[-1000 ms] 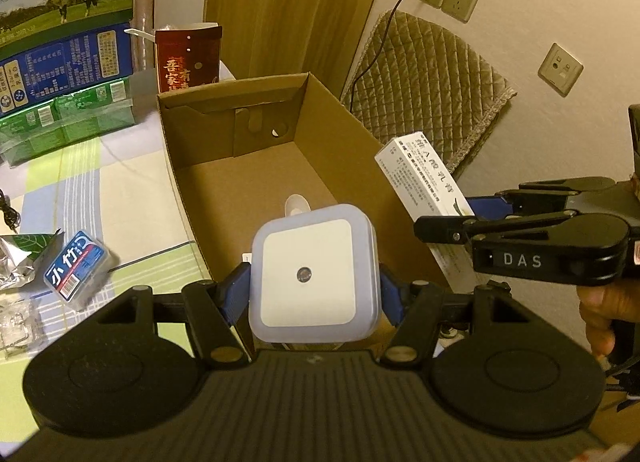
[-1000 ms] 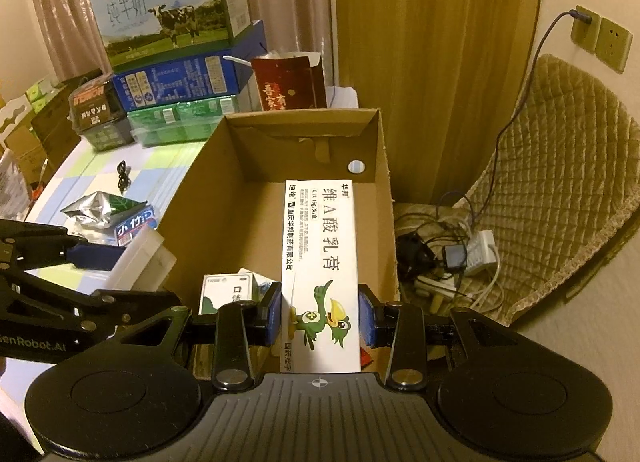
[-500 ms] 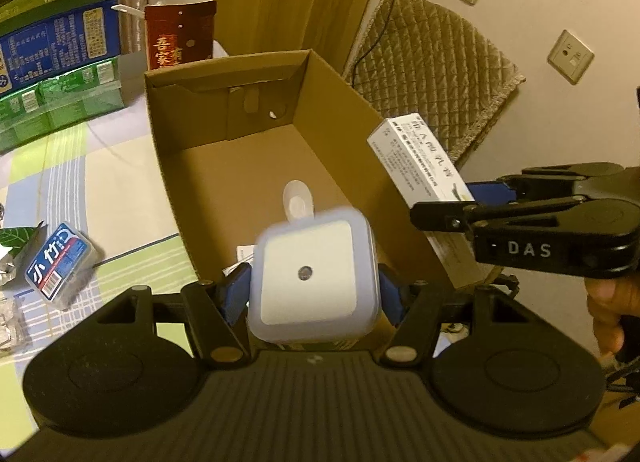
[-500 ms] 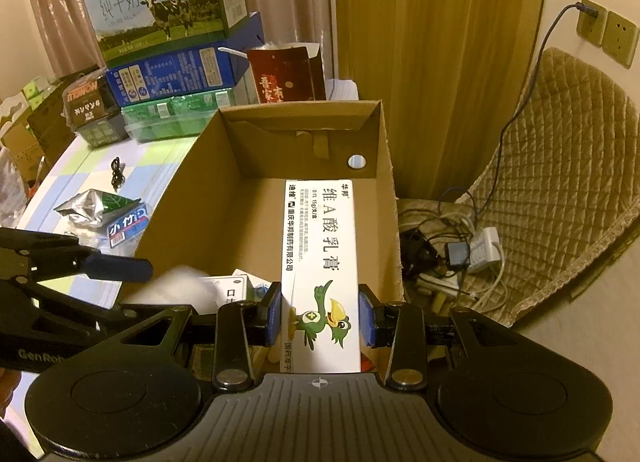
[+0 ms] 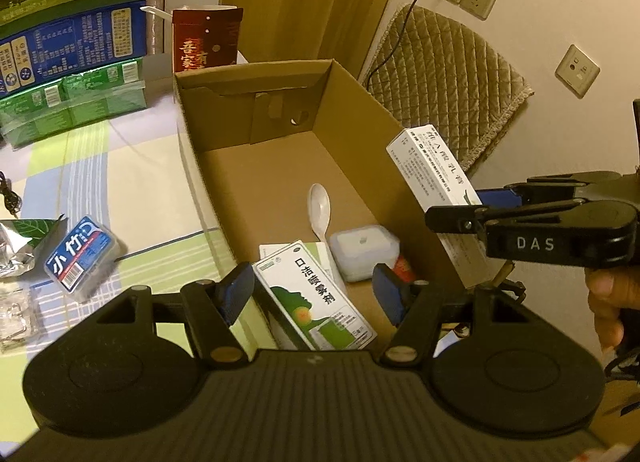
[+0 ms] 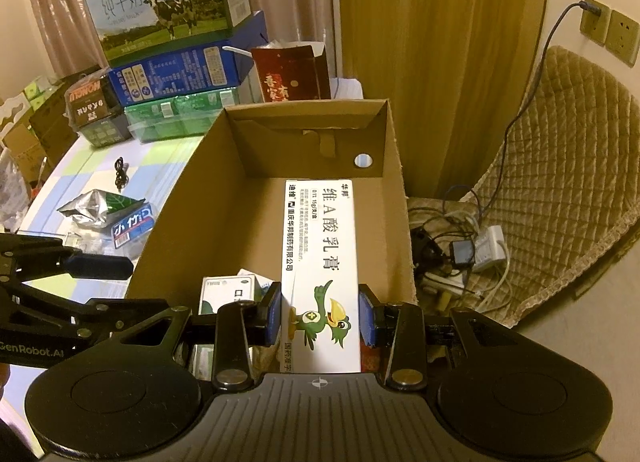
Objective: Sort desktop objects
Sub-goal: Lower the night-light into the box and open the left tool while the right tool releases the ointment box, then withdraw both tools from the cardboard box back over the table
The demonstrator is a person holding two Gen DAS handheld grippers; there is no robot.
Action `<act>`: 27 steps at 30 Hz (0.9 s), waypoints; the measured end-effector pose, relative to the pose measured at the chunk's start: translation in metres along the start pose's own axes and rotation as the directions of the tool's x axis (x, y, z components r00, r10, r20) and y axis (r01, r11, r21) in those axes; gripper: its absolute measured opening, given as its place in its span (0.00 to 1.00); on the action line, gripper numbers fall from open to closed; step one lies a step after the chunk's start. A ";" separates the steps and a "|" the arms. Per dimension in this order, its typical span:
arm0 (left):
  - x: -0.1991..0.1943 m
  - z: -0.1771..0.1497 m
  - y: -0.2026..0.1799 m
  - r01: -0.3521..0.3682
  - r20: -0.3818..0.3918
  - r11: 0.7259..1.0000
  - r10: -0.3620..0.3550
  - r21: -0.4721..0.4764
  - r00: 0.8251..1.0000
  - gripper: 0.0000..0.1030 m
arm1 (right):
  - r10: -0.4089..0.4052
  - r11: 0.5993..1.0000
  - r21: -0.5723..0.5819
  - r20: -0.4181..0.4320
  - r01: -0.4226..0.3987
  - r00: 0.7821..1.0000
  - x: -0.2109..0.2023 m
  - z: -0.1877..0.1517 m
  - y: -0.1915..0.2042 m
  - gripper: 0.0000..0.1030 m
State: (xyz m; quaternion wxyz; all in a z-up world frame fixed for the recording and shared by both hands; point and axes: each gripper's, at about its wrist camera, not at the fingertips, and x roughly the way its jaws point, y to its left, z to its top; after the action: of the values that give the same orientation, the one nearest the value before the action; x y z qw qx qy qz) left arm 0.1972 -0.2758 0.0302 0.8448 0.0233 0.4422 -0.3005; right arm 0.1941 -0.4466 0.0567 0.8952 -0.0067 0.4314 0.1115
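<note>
L gripper (image 5: 314, 290) hangs over the cardboard box (image 5: 404, 166), jaws apart w/ nothing between them. White square night light (image 5: 362, 252) lies on box floor next to white spoon (image 5: 320, 208) & green-white medicine carton (image 5: 316, 296). R gripper (image 6: 319, 320) clamps long white ointment box (image 6: 320, 258) above the box's right side.

Colours I see from my claws
Brown cardboard box (image 5: 360, 110), white spoon (image 5: 319, 206), green-and-white medicine carton (image 5: 316, 298), pastel-checked worktop (image 5: 120, 182).
</note>
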 end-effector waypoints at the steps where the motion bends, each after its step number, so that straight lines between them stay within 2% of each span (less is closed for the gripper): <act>1: -0.001 0.000 0.000 -0.001 0.000 1.000 0.001 -0.002 1.000 0.59 | -0.001 1.000 0.000 0.001 0.001 1.000 0.000 0.001 0.001 0.34; 6: -0.005 -0.003 0.004 -0.005 0.007 1.000 0.005 -0.011 1.000 0.59 | 0.007 1.000 0.006 0.002 -0.007 1.000 0.004 0.003 0.004 0.34; 9: -0.007 -0.004 0.005 -0.004 0.011 1.000 0.004 -0.015 1.000 0.59 | 0.037 0.998 0.051 0.017 -0.038 0.999 0.004 0.004 0.001 0.35; 13: -0.008 -0.005 0.006 0.000 0.014 1.000 0.000 -0.017 1.000 0.59 | 0.034 0.998 0.058 0.036 -0.036 0.999 0.000 0.003 -0.001 0.48; 23: -0.020 -0.013 0.004 -0.006 0.020 1.000 0.006 -0.020 1.000 0.60 | 0.011 0.999 0.037 0.031 -0.012 0.999 -0.019 -0.014 0.007 0.56; 27: -0.031 -0.016 0.002 -0.015 0.032 1.000 0.015 -0.012 0.999 0.64 | 0.015 1.000 0.027 0.030 -0.016 0.999 -0.028 -0.020 0.014 0.62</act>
State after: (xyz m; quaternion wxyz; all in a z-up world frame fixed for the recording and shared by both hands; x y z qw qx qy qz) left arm 0.1730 -0.2542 0.0434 0.8542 0.0167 0.4299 -0.2920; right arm 0.1590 -0.4407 0.0673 0.9007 0.0107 0.4194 0.1127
